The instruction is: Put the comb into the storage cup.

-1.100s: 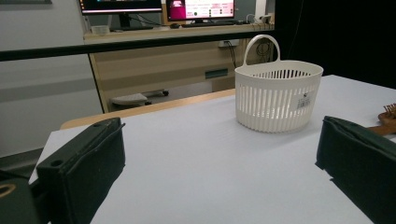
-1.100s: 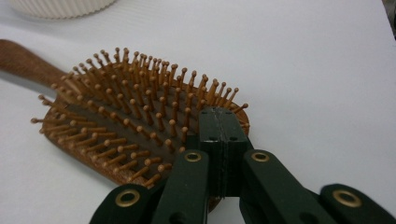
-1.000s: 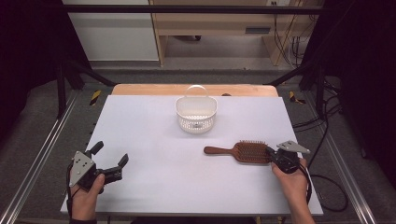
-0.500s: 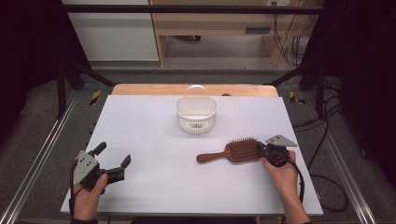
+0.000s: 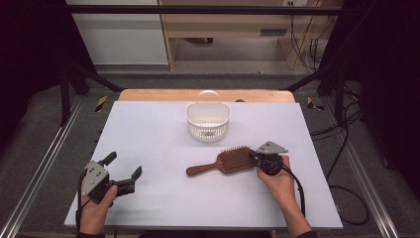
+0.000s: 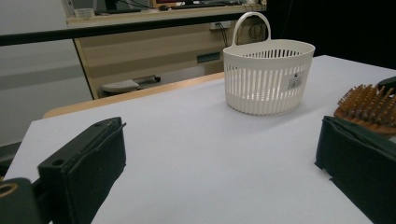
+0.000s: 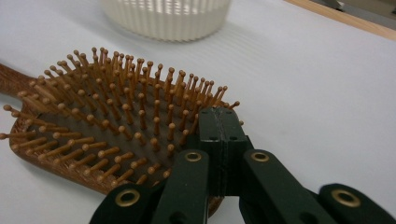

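There is one brown wooden hairbrush (image 5: pixel 229 161) and it lies flat on the white counter (image 5: pixel 158 134), bristles up, in the right half and a little toward my side. Its long handle points to the left and its wide head points to the right. My right claw (image 5: pixel 257 157) is at the head end of the brush. In the right gripper view the two black jaws are pressed tight together, with no gap, and their tips sit over the edge of the brush head among the little wooden pins (image 7: pixel 116 116). I cannot tell if they pinch any part of the brush or just rest against it. My right hand (image 5: pixel 278 179) holds that claw from behind, and its black cable trails back along my arm. Behind the brush, near the middle of the counter toward the far edge, stands one white basket (image 5: pixel 208 121) with slits in its wall and one hoop handle on top. It stands apart from the brush. My left claw (image 5: pixel 122 168) is far over at the near left part of the counter, held in my left hand (image 5: pixel 96 198). Its two jaws stand wide apart and nothing is between them. So I count one brush, one basket and two claws.
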`<state>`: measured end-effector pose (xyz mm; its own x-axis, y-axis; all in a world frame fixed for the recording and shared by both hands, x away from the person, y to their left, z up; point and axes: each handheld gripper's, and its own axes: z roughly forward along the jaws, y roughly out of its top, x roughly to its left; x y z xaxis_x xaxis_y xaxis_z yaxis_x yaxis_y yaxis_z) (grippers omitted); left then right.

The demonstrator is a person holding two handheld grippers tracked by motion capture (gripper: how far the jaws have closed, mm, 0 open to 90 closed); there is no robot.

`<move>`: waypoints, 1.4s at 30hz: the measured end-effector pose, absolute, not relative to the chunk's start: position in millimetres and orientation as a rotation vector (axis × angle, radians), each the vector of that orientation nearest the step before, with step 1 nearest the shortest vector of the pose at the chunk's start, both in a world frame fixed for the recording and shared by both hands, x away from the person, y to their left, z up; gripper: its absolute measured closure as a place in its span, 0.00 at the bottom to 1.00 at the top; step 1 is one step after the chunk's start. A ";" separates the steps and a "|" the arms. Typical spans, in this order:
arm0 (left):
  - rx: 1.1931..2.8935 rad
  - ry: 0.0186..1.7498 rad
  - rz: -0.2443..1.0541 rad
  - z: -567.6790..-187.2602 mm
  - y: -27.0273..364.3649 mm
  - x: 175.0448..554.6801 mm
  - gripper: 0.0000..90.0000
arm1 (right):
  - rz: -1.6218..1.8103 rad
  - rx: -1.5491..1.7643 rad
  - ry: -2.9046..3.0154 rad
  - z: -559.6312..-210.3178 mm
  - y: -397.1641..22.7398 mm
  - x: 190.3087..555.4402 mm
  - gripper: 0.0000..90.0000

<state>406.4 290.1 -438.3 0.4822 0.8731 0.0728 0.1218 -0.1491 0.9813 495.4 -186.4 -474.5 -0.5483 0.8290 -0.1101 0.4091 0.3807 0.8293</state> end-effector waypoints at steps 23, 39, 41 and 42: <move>1.637 0.855 0.814 -439.7 282.9 405.9 0.02 | 1.166 0.818 2.306 -473.4 -69.5 495.8 1.00; 1.627 0.872 0.819 -439.2 285.3 405.4 0.02 | 1.283 0.870 2.199 -442.1 -97.4 486.1 0.88; 1.629 0.872 0.817 -439.3 285.3 405.0 0.02 | 1.283 0.885 2.183 -439.5 -103.6 483.6 0.85; 1.631 0.872 0.814 -439.5 285.3 404.6 0.02 | 1.290 0.905 2.155 -435.8 -117.4 479.1 0.77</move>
<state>404.6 285.3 -439.5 0.4997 0.8627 0.0775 0.1373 -0.1672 0.9763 479.1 -117.4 -435.8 -0.6738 0.7367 -0.0571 0.2977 0.3414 0.8915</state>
